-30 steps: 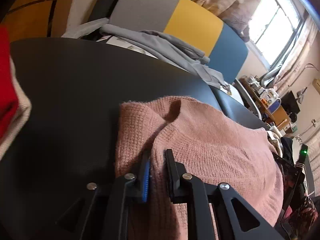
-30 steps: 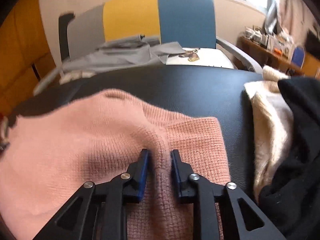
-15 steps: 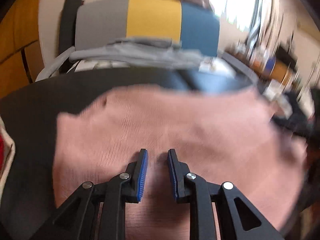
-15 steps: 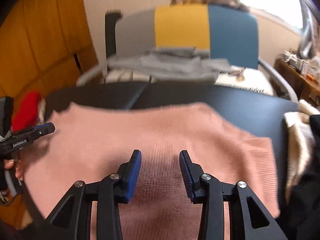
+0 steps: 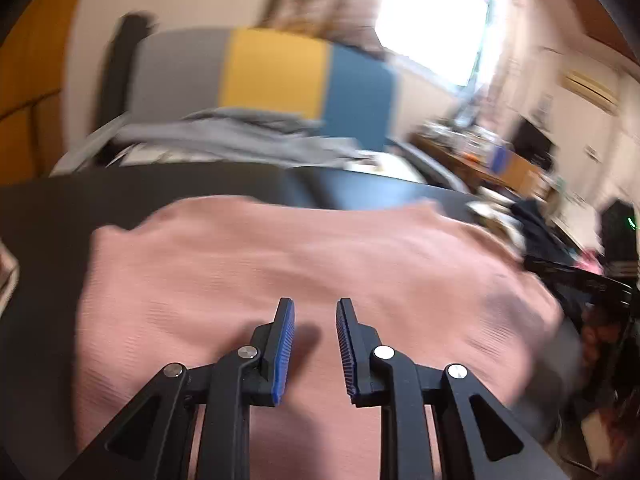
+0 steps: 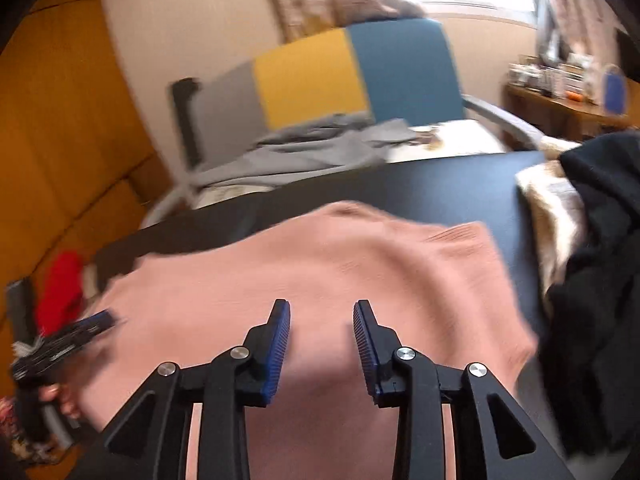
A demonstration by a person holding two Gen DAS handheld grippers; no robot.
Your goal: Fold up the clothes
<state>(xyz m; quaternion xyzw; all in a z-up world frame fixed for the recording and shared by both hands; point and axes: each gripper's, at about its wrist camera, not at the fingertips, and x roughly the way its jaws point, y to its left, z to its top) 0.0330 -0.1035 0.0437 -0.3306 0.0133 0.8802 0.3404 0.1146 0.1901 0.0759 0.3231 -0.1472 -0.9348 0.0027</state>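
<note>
The pink knit sweater (image 5: 304, 280) lies spread across the black table (image 5: 60, 248), filling the middle and lower half of both wrist views; its far edge runs unevenly toward 12 o'clock, and one ribbed corner (image 6: 460, 236) points toward 1 o'clock in the right wrist view. Both pictures are smeared with motion blur. The left gripper (image 5: 315, 308) hangs over the sweater with its jaws parted and nothing between the blue pads; they widened a little within the last second. The right gripper (image 6: 322, 310) also stands over the knit with a clear gap between its pads, nothing pinched, though its jaws have just been closing. In the right wrist view the left gripper shows again at 9 o'clock, its blue tip over the sweater's left edge, with the person's fingers (image 6: 60, 396) wrapped round the handle below it; white lettering on its side is too blurred to read. A red garment (image 6: 60, 292) sits behind it at 9 o'clock. At 3 o'clock, beside the sweater, lie a cream fluffy garment (image 6: 548, 216) and a black garment (image 6: 600, 280) heaped partly over it. Beyond the table at 12 o'clock stands a chair (image 6: 360, 68) with a grey, yellow and blue back and grey clothing (image 6: 312, 148) draped on its seat. A bright window (image 5: 436, 12) glares at 1 o'clock in the left wrist view.
</note>
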